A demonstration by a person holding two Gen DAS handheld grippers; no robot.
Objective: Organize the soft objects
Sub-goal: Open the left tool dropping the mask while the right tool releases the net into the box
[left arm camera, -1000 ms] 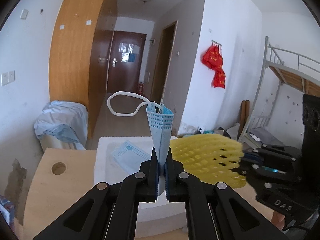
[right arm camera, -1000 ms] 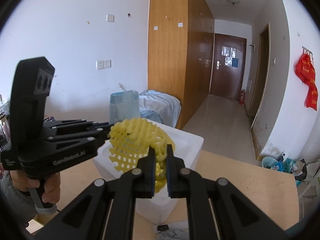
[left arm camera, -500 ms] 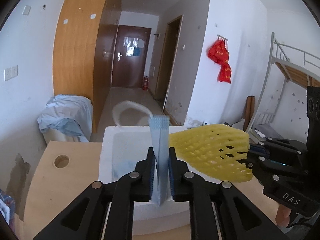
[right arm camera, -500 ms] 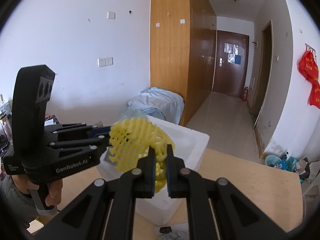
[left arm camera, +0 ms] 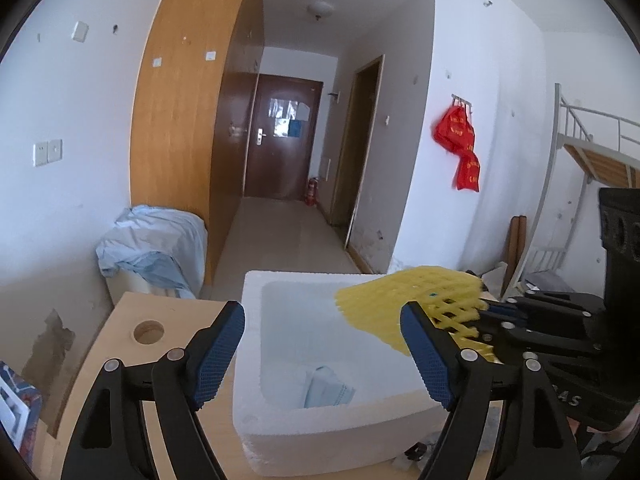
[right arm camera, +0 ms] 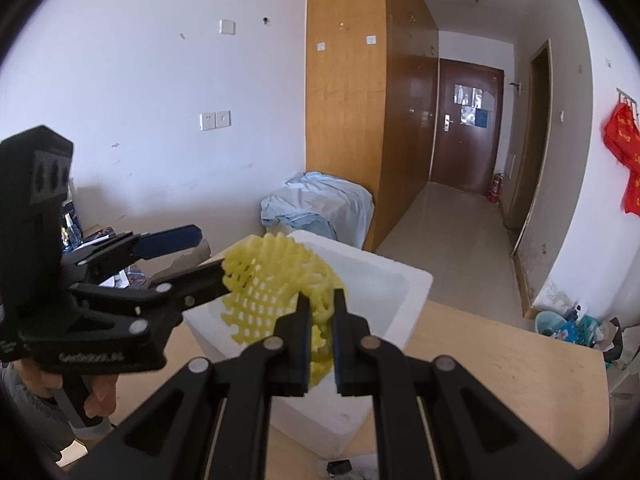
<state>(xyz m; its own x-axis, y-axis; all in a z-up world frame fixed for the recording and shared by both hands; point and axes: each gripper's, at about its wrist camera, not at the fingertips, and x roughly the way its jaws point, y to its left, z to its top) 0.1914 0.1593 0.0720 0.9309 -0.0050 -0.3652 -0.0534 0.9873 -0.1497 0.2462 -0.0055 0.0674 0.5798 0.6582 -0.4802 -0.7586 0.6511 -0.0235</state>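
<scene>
I see the worktop (left arm camera: 120, 320), pale wood with a round hole (left arm camera: 148, 332) at about 9 o'clock in the left wrist view. On it sits the foam box (left arm camera: 320, 428), white and open-topped, filling the lower middle of that view; in the right wrist view the box (right arm camera: 408, 280) lies just past my right tongs. Behind the worktop, at 10 o'clock from the box, a bundle of pale blue cloth (left arm camera: 156, 240) rests against the wall.

My right tongs (right arm camera: 320, 320) are closed tight on the yellow net (right arm camera: 276, 280), a foam mesh sleeve. The pads pinch its lower edge and the rest fans out toward 10 o'clock, hanging above the box's near rim. From the left wrist view the net (left arm camera: 400, 300) juts in from 3 o'clock over the box's right wall.

My left tongs (left arm camera: 322, 352) are spreading apart, the blue pads set wide on either side of the box opening, with nothing pressed between them. In the right wrist view the left tongs (right arm camera: 208, 256) reach in from 9 o'clock, held by a hand (right arm camera: 100, 396) at the lower left, and their nearer finger tip meets the net's edge.

The mask (left arm camera: 328, 388), pale blue and folded, lies inside the box against its near wall, at 6 o'clock of the cavity, free of both tongs.
</scene>
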